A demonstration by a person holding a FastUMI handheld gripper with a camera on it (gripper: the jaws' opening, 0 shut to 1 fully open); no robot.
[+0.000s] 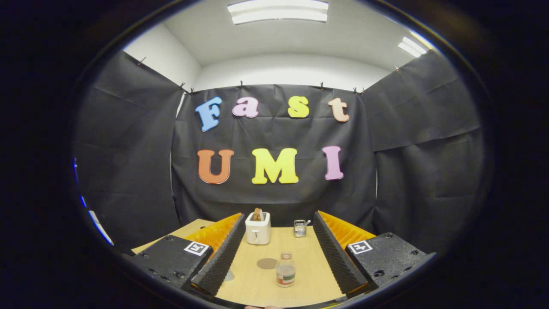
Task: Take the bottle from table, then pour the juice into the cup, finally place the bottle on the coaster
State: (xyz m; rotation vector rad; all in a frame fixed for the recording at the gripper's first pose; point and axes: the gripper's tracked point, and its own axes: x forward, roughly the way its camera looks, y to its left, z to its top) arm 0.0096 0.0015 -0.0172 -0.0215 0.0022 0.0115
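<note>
A small clear bottle [285,270] with a label band stands upright on the wooden table [309,257], between my two fingers but apart from both. A round brown coaster [266,263] lies flat just to its left and slightly farther away. A small metal cup [300,228] with something sticking out of it stands at the table's far side. My gripper [279,221] is open wide, its ribbed pads [223,253] on either side of the bottle with nothing held.
A white toaster [257,228] with a slice of bread in it stands at the far edge, left of the metal cup. Black cloth walls close the booth just behind the table. A grey round mark [228,275] lies by the left finger.
</note>
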